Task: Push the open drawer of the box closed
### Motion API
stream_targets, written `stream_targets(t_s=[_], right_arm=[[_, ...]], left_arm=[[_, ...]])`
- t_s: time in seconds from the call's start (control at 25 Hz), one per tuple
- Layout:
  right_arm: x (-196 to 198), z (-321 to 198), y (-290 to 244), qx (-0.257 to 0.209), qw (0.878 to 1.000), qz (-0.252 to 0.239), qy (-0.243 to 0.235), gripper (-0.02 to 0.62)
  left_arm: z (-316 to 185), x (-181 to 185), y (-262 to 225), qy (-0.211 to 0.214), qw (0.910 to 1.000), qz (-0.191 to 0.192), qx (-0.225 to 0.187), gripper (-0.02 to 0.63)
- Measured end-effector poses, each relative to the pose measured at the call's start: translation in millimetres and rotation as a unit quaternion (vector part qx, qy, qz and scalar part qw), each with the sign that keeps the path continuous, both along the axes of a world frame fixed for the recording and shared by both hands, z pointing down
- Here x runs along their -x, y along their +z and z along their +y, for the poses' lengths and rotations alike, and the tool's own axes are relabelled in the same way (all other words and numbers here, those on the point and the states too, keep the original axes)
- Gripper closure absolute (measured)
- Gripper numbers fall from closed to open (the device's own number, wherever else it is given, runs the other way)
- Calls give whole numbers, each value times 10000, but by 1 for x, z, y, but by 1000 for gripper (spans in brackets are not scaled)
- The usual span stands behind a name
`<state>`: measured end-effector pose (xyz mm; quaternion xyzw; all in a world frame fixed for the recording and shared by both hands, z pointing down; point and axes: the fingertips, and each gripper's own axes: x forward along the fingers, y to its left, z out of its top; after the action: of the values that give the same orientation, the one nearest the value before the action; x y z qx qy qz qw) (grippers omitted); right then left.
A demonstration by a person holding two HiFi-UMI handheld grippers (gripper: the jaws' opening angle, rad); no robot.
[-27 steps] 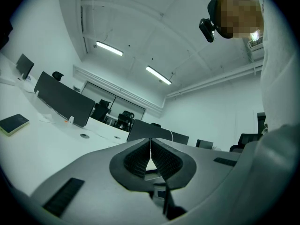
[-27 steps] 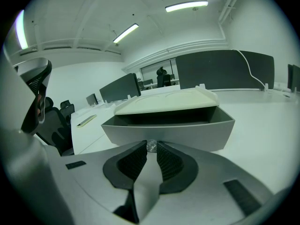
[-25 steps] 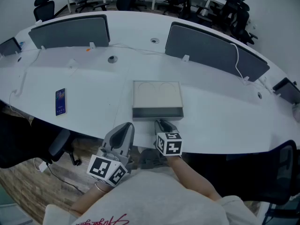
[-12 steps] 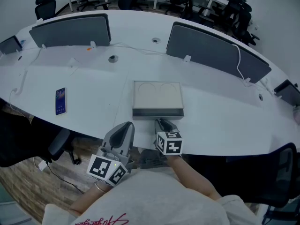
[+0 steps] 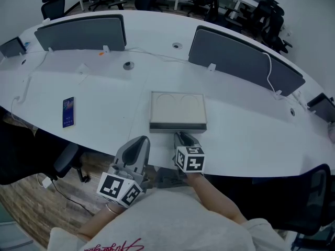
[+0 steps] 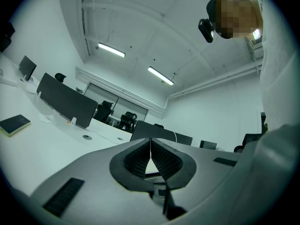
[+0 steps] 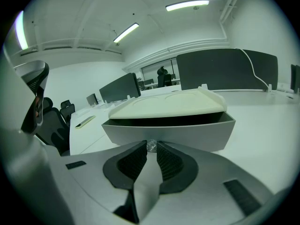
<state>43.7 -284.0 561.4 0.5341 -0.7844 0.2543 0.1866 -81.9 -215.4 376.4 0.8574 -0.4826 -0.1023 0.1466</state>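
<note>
A flat cream box (image 5: pixel 178 107) lies on the white table (image 5: pixel 104 114), its grey drawer (image 5: pixel 178 126) sticking out a little toward me. In the right gripper view the drawer front (image 7: pixel 187 132) fills the middle under the cream lid (image 7: pixel 173 104), with a dark gap between them. My right gripper (image 7: pixel 152 146) is against the drawer front, its tips closed on the small silver knob (image 7: pixel 152 146). The right gripper (image 5: pixel 180 136) shows just below the drawer in the head view. My left gripper (image 5: pixel 138 144) hangs off the table's near edge, shut and empty.
A phone (image 5: pixel 68 112) lies at the left of the table. Two dark desk dividers (image 5: pixel 81 33) (image 5: pixel 243 61) stand behind the box, with a white cable (image 5: pixel 157 54) between them. Office chairs (image 5: pixel 52 7) stand beyond the table. The table's near edge runs just below the grippers.
The drawer has slid further into the box, so less of its dark inside shows. The right gripper has followed it forward. The left gripper has stayed put.
</note>
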Motion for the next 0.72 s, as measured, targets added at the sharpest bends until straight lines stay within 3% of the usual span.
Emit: stream_targets(t_s=[0.72], right_arm=[[1, -13, -1, 26, 10000, 0, -53, 518]], left_arm=[[-10, 1, 2, -65, 10000, 31, 36, 588]])
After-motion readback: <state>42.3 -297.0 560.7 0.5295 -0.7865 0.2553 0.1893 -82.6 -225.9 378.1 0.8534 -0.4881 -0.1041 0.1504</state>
